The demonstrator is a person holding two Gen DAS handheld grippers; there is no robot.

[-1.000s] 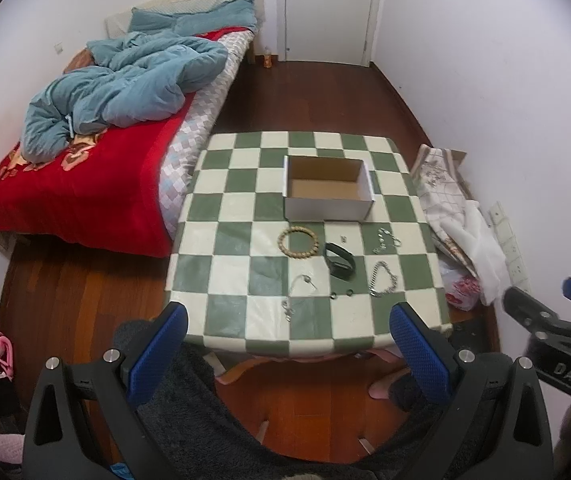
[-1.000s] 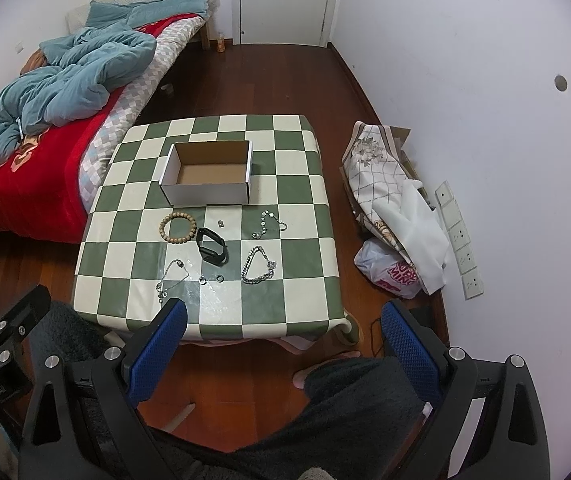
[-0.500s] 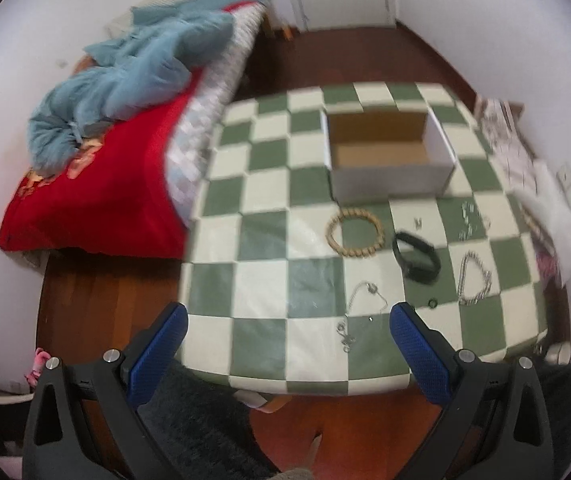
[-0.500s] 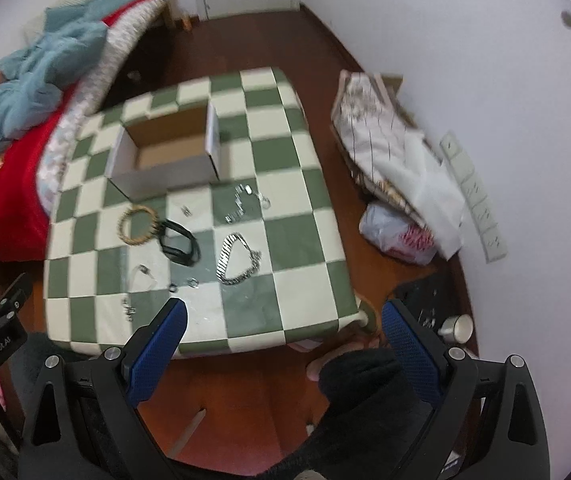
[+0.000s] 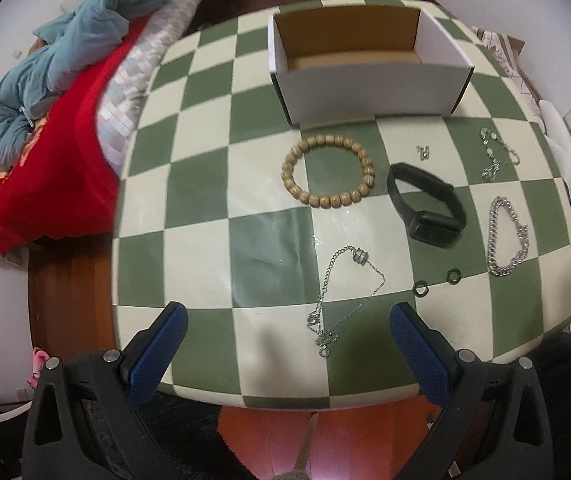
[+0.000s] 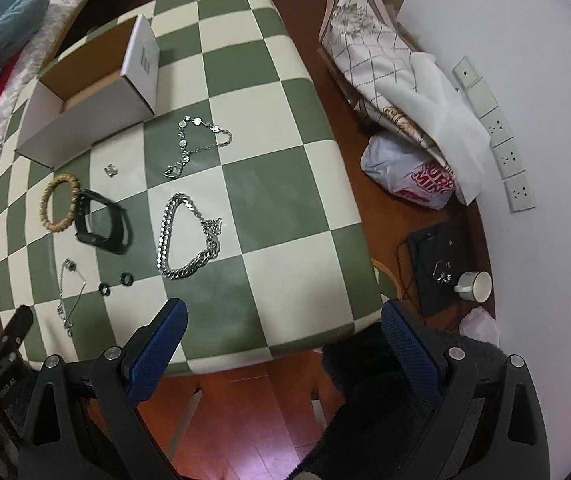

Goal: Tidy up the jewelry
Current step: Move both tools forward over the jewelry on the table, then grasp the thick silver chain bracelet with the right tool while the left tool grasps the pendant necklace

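Both grippers, left [image 5: 288, 334] & right [image 6: 283, 330], wide apart, empty.

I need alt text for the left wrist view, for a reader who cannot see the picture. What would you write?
An open left claw hovers over a green-and-cream checkered table where jewelry lies loose: a wooden bead bracelet, a black wristband, a thin silver necklace and a chunky silver chain. Behind them stands an empty white box.
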